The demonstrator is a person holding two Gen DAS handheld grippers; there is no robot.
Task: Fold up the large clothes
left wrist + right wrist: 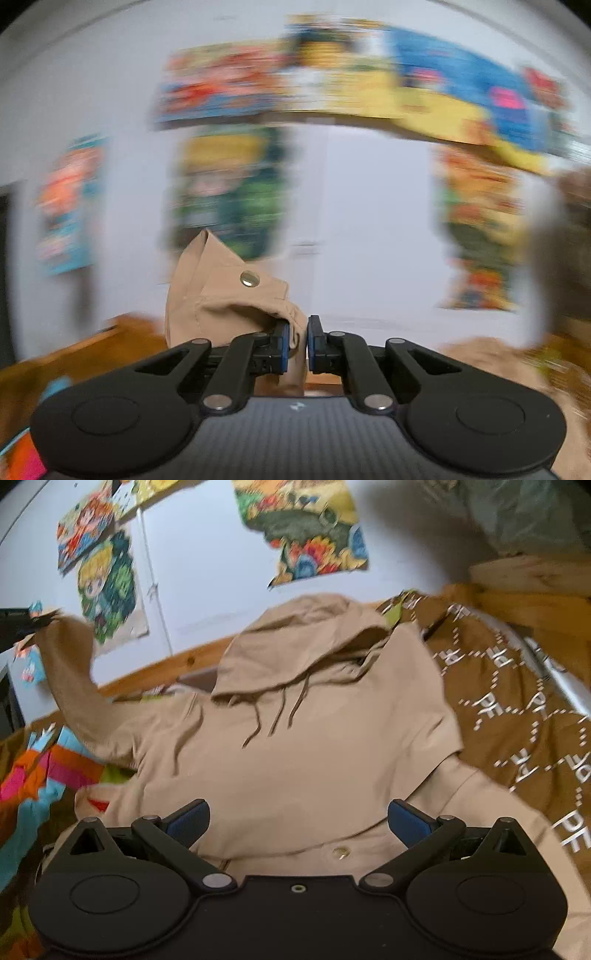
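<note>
Nearest the lens in the right wrist view, the right gripper [297,821] hangs with its jaws spread wide and nothing between them, its blue pads [190,821] poised just above the lower front of a beige hooded jacket [295,760]. The jacket is the largest thing here: it lies spread on a bed over a brown bedspread [517,701] printed with white letters, its hood [306,642] toward the white wall [207,572] and the drawstrings [277,712] trailing down the chest. One sleeve [74,679] is lifted off the bed at the left of that view, rising toward the wall, while the opposite sleeve lies folded across the body. A multicoloured striped cloth [40,775] shows beside the jacket at the left, and a wooden bed rail [155,672] runs along the wall behind it. Colourful cartoon posters [107,587] hang on the wall. A small metal snap [340,851] sits on the fabric just ahead of the right gripper. In the left wrist view, heavily blurred in the background, the left gripper [297,343] has its jaws closed on a bunched piece of the beige fabric, which stands up ahead of it and bears a round metal snap button [249,278].
</note>
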